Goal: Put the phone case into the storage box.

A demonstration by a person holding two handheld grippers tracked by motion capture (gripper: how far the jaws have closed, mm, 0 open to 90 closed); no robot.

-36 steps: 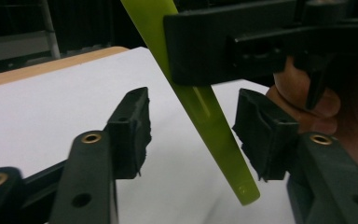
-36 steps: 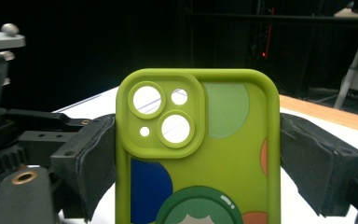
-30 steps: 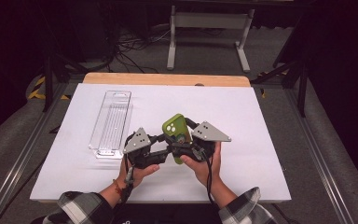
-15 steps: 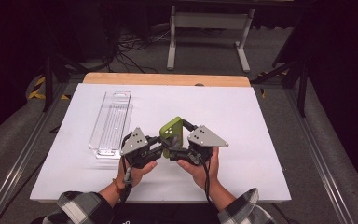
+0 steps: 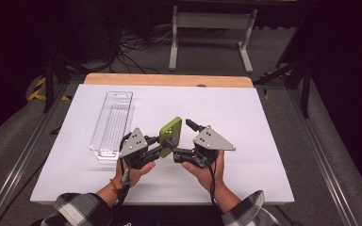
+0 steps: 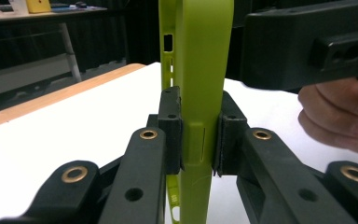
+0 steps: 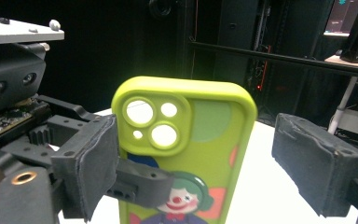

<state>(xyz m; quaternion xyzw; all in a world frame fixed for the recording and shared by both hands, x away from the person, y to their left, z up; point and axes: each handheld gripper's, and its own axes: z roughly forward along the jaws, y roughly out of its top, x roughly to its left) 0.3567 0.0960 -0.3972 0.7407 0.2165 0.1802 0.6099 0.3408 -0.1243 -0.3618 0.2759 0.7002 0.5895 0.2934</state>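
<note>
**Phone case handed across, upright**

My left fingers [image 6: 198, 140] have just closed on the green phone case [image 6: 200, 70], clamping its thin edges so it stands above the bench [image 5: 264, 122] — long axis vertical, camera cutout on top. My right fingers [image 7: 214, 177] stand wide either side of it, not touching.

A lab or recording studio: black curtains [image 5: 23, 37] surround a white-topped table [image 5: 245, 122], with loose cables [image 5: 127, 44], floor rails [image 5: 14, 183] and equipment racks [image 7: 233, 42].

Bright, evenly lit white table; dark, dim surroundings; slightly soft focus.
</note>
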